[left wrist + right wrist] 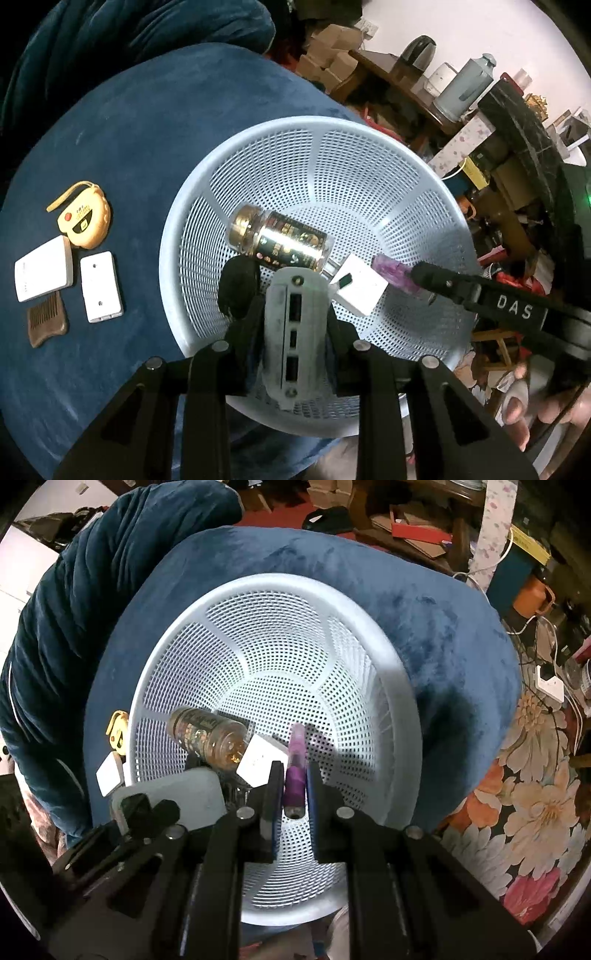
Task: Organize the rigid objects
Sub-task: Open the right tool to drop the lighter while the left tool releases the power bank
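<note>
1. Left of frame, on the blue cushion (pixel 147 122): yellow gadget (pixel 84 223), white boxes, comb (pixel 47 325).
2. Centre: left gripper (pixel 295 325) clamps a grey power bank (pixel 293 328) over the basket (pixel 436 173), beside a bottle (pixel 280 240) and cube (pixel 360 288).
3. Right: right gripper (pixel 291 786), jaws nearly closed, pinches a purple tube (pixel 295 771).

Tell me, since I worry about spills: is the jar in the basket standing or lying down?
Lying down. The jar rests on its side on the basket mesh, gold lid pointing sideways.

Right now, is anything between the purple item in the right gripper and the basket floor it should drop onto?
Nothing visible. The right gripper holds the purple item over bare basket mesh; the bottle and white cube lie beside it, not beneath.
</note>
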